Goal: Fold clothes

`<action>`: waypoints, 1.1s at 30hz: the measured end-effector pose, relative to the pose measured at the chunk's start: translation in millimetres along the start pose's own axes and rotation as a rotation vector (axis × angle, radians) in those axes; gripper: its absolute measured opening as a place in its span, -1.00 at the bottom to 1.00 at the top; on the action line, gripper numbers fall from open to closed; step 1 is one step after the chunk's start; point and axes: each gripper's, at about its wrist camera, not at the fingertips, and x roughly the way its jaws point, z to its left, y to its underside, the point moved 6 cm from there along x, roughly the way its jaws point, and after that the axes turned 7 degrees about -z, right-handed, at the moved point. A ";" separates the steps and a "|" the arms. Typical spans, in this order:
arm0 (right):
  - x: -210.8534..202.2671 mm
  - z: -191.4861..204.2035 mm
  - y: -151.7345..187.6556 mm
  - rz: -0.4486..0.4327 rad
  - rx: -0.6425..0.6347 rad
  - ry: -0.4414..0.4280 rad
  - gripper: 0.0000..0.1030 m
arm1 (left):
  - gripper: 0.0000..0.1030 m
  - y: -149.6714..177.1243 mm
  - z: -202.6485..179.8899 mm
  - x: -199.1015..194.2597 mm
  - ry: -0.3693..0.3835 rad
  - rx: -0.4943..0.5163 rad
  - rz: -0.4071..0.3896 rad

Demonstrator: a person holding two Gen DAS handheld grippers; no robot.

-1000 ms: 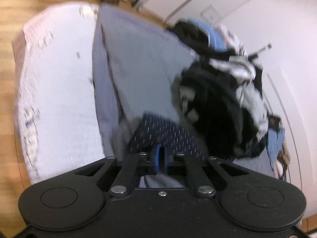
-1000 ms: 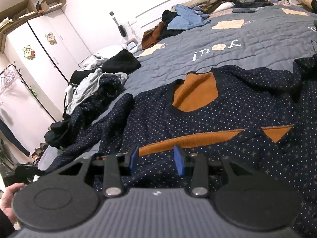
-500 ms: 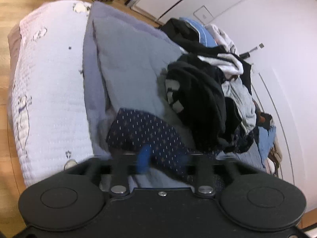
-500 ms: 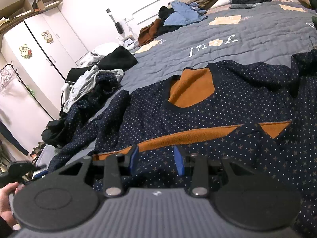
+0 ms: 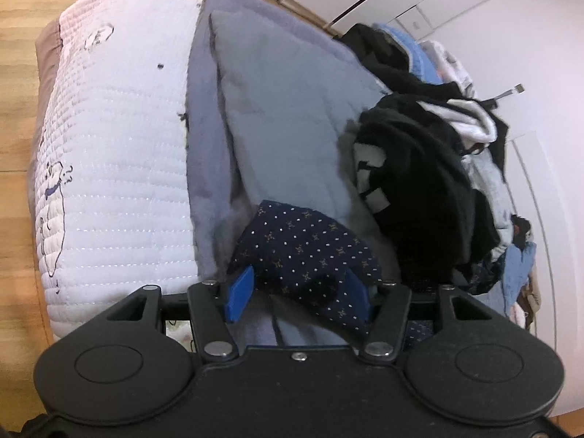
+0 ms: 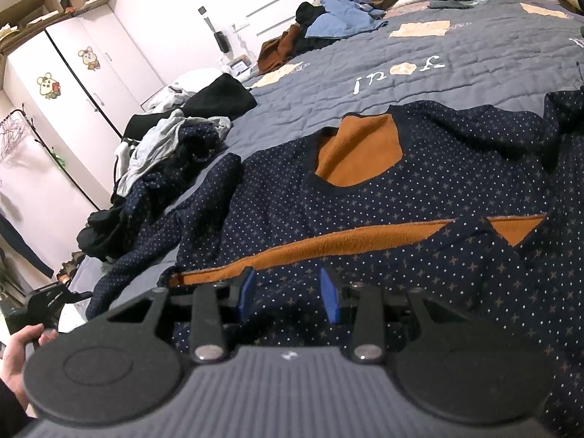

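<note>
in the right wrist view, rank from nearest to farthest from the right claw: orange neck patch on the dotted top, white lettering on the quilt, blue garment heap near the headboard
1. Orange neck patch, just ahead on the dotted navy top.
2. White lettering, mid-quilt, right of centre.
3. Blue garment heap, far end by the headboard.

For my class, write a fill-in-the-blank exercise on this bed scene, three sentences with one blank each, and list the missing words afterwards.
1. The navy dotted top lies spread on a grey ____.
2. The lining that shows inside its neck opening is coloured ____.
3. The cupboard by the wall has two cartoon ____ stickers on its doors.

Missing words: quilt; orange; mouse
</note>
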 end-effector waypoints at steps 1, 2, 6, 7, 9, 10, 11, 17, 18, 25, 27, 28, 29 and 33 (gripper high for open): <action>0.2 -0.2 0.4 0.002 0.000 0.002 -0.26 | 0.11 0.8 1.4 3.9 -0.010 -0.012 0.014; 0.2 -0.3 0.4 0.003 -0.001 0.001 -0.26 | 0.13 1.6 2.9 7.6 -0.019 -0.023 0.027; -0.9 -0.8 0.1 0.000 -0.006 0.004 -0.27 | 0.02 -0.3 2.9 7.3 -0.020 -0.012 0.017; -1.0 -1.2 0.0 -0.002 -0.005 0.005 -0.27 | -0.13 -1.6 1.0 5.6 -0.020 0.010 0.006; -0.3 -1.7 0.0 -0.001 0.000 0.007 -0.27 | -0.39 -4.4 0.3 4.4 -0.028 0.043 -0.001; 0.1 -1.6 0.3 0.001 0.001 0.007 -0.26 | -0.50 -5.7 1.4 5.0 -0.033 0.047 0.002; 0.4 -1.4 0.7 0.004 0.001 0.007 -0.26 | -0.54 -6.6 1.8 5.7 -0.035 0.052 0.005; 0.8 2.6 3.9 0.013 -0.020 0.002 -0.26 | -0.77 -10.3 -3.8 3.4 -0.032 0.108 -0.024; 0.9 2.9 4.3 0.014 -0.022 0.002 -0.26 | -0.80 -10.7 -5.6 2.5 -0.028 0.121 -0.032; 0.9 0.9 4.0 0.013 -0.016 0.007 -0.26 | -0.87 -13.2 -28.5 -20.7 0.034 0.211 -0.133; 0.6 0.6 3.7 0.011 -0.017 0.009 -0.26 | -0.87 -8.9 -40.7 -28.5 0.087 0.241 -0.134; 0.5 0.5 3.5 0.011 -0.017 0.009 -0.26 | -0.87 -5.8 -47.4 -32.7 0.119 0.257 -0.132; 0.4 0.6 3.3 0.010 -0.016 0.010 -0.26 | -0.87 -1.4 -54.5 -37.5 0.150 0.277 -0.131; -0.5 -0.2 2.0 0.006 -0.010 0.011 -0.26 | -0.87 23.8 -89.8 -57.9 0.281 0.399 -0.128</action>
